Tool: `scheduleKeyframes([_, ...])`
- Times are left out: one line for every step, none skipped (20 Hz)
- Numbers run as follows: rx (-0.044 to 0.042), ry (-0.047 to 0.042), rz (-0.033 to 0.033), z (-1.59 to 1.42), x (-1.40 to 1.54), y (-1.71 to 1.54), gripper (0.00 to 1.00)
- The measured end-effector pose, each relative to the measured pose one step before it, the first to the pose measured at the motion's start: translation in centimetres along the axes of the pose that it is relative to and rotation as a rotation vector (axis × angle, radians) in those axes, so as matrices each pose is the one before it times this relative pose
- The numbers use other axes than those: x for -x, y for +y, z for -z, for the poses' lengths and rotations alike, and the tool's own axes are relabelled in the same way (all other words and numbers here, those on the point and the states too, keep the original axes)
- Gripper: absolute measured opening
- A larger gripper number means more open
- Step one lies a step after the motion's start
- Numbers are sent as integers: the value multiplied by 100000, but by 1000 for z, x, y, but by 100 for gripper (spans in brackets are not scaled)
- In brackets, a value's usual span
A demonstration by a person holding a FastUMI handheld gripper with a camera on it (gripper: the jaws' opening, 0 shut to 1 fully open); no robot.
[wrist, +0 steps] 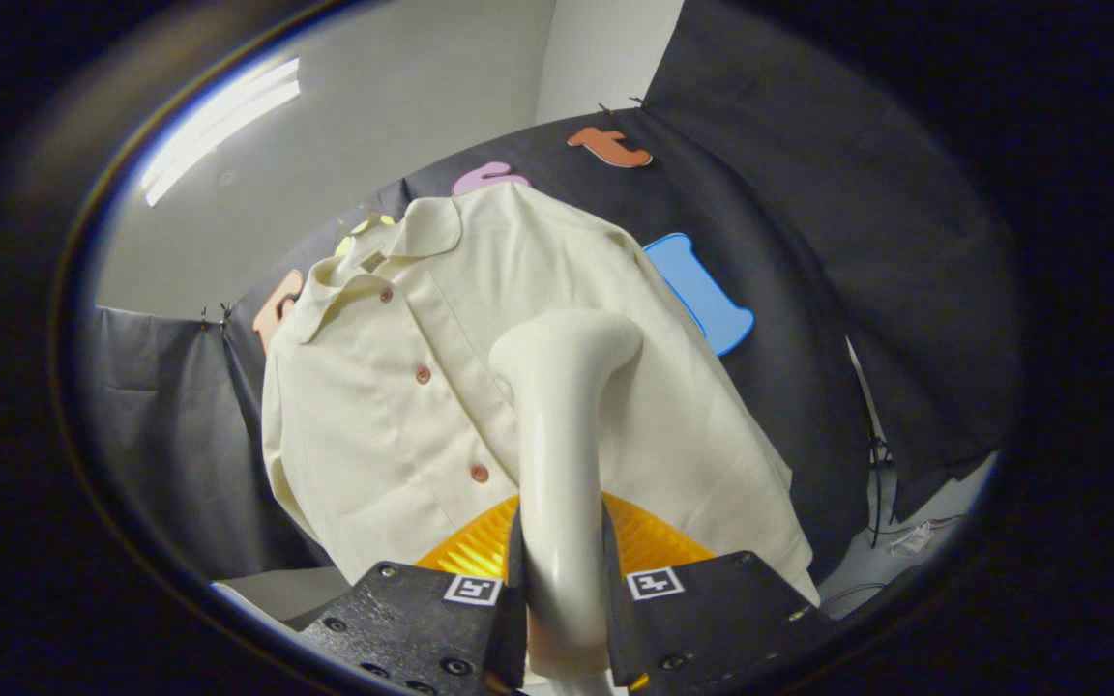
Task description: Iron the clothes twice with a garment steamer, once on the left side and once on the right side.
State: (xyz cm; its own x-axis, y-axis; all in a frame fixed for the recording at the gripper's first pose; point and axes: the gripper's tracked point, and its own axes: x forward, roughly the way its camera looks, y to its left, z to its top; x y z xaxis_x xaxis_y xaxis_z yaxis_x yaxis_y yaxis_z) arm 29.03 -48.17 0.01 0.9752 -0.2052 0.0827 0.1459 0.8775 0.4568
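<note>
i have the gripper [562,590] closed on the garment steamer [557,464], both fingers pressing the sides of its pale handle, one at 9 o'clock and one at 3 o'clock of the shaft. the handle runs up from between the jaws toward 12 o'clock and ends in a bent head, which sits in front of the shirt [422,387] at about mid chest, just to the 3 o'clock side of the button row; whether the head touches the cloth i cannot tell. the shirt is cream, collared, hanging beyond the fingers against the dark booth wall [808,242], tilted in my view so its collar points toward 11 o'clock and its hem trails toward 5 o'clock. small reddish buttons [423,374] run down the placket, the lowest visible one just at 9 o'clock of the handle. an orange ribbed part [470,553] shows just ahead of the fingers, behind the handle, on both sides of it. past the wall, toward 11 o'clock, a ceiling light strip [219,126] glows on the white ceiling. at 4 o'clock, some cables [876,483] hang by the wall's lower edge.
</note>
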Motion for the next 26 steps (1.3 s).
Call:
scheduleKeyframes([-359,718,568,553,254,-359,32])
scheduleKeyframes([21,870,684,533,314,-446,33])
scheduleKeyframes([-86,629,609,579,243,-333,33])
scheduleKeyframes([117,757,522,507,168,-303,33])
scheduleKeyframes([-114,683,595,578,236,-312,33])
scheduleKeyframes([-444,885,500,621,119,-325,33])
scheduleKeyframes([-835,784,555,619,210,-391,33])
scheduleKeyframes([-753,338,476,516,120,-325,33])
scheduleKeyframes([-757,764,605,591,169,-429,33])
scheduleKeyframes([-640,497,490,553,96,-373,33])
scheduleKeyframes([-341,891,732,570,172,-429,33])
scheduleKeyframes([-180,679,788,648,87,-408,33])
scheduleKeyframes([-613,873,843,635,212,-547,33])
scheduleKeyframes([-1185,712,592,569,135,-390,33])
scheduleKeyframes([-1281,1603,585,784,193,-195,33])
scheduleKeyframes([-349,917,916,669,52,-476,33])
scheduleKeyframes([189,402,1029,483,214,-483,33])
scheduleKeyframes([12,524,747,469,190,-406,33])
scheduleKeyframes([-249,797,616,432,293,-521,33])
scheduleKeyframes([-267,370,608,440,174,-419,33])
scheduleKeyframes([-300,1034,786,621,264,-415,33])
scheduleKeyframes([-589,840,787,570,140,-436,33])
scheduleKeyframes([-562,725,785,537,359,-426,33])
scheduleKeyframes([-522,662,928,526,255,-498,33])
scheduleKeyframes([-528,620,1204,570,342,-567,33])
scheduleKeyframes([-960,678,1184,505,310,-501,33])
